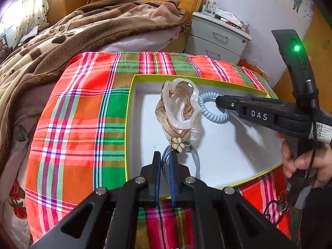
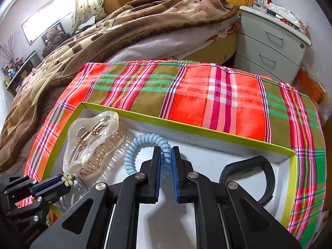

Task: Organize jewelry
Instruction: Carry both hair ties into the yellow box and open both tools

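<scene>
The left gripper (image 1: 165,161) has its 2 jaws nearly closed, pinching; the right gripper (image 2: 166,155) likewise, gripped by a hand (image 1: 300,157).

Home bedroom: bed (image 1: 128,18) w/ brown blanket (image 2: 87,47), nightstand (image 2: 271,39), curtained window (image 2: 47,10).

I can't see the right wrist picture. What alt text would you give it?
The right gripper pinches a pale blue coiled hair tie inside a shallow white box with a lime rim, set on a plaid cloth. To its left lies a clear claw hair clip; the left gripper holds a flower-charm hair tie.
</scene>
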`<state>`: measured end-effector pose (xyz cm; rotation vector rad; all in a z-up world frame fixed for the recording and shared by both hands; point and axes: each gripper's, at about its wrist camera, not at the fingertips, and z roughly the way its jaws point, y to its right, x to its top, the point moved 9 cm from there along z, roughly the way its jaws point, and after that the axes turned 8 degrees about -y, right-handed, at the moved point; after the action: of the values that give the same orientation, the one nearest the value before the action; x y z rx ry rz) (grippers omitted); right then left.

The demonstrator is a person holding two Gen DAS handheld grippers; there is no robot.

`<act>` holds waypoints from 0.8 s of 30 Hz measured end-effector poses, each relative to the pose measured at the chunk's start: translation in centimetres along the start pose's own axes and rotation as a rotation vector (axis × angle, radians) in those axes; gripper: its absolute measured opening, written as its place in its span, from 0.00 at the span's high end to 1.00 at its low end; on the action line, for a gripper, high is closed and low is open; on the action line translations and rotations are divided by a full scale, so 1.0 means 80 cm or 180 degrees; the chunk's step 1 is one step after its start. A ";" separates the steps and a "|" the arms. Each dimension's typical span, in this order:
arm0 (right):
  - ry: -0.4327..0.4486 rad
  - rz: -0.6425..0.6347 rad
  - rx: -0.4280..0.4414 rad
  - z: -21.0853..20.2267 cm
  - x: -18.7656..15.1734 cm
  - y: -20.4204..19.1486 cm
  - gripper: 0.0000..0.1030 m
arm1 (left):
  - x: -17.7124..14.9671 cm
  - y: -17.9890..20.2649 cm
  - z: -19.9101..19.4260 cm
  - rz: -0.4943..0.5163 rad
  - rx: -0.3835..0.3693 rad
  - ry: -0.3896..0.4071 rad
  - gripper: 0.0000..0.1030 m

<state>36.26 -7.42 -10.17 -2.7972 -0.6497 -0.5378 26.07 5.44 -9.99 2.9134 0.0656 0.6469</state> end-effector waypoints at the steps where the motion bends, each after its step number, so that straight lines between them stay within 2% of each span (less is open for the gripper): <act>1: -0.0010 -0.0006 -0.0009 0.001 0.000 0.000 0.90 | 0.000 0.000 -0.001 -0.0005 0.0000 0.0003 0.86; 2: -0.0020 -0.0010 -0.0019 0.002 0.000 0.000 0.90 | 0.001 0.000 -0.001 -0.0008 0.0001 0.0006 0.80; 3: -0.0018 -0.0010 -0.0023 0.001 -0.001 0.001 0.90 | 0.001 0.000 -0.002 -0.0009 -0.0004 0.0009 0.78; 10: -0.0009 -0.0003 -0.0024 0.002 0.000 0.002 0.89 | 0.001 0.000 -0.003 -0.0005 -0.0013 0.0007 0.77; 12: -0.0002 0.0000 -0.0032 0.002 0.001 0.003 0.84 | 0.001 0.000 -0.003 0.0001 -0.0014 0.0010 0.76; 16: 0.0022 0.0036 -0.0019 -0.001 0.002 0.004 0.84 | 0.000 0.001 -0.005 0.0010 -0.0007 0.0019 0.70; 24: 0.0080 0.0079 0.0012 -0.013 -0.002 0.002 0.84 | -0.007 0.006 -0.014 0.0034 -0.0013 0.0040 0.67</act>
<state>35.94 -7.94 -9.32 -2.7866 -0.6097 -0.5653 25.12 5.08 -9.12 2.9079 0.0504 0.6663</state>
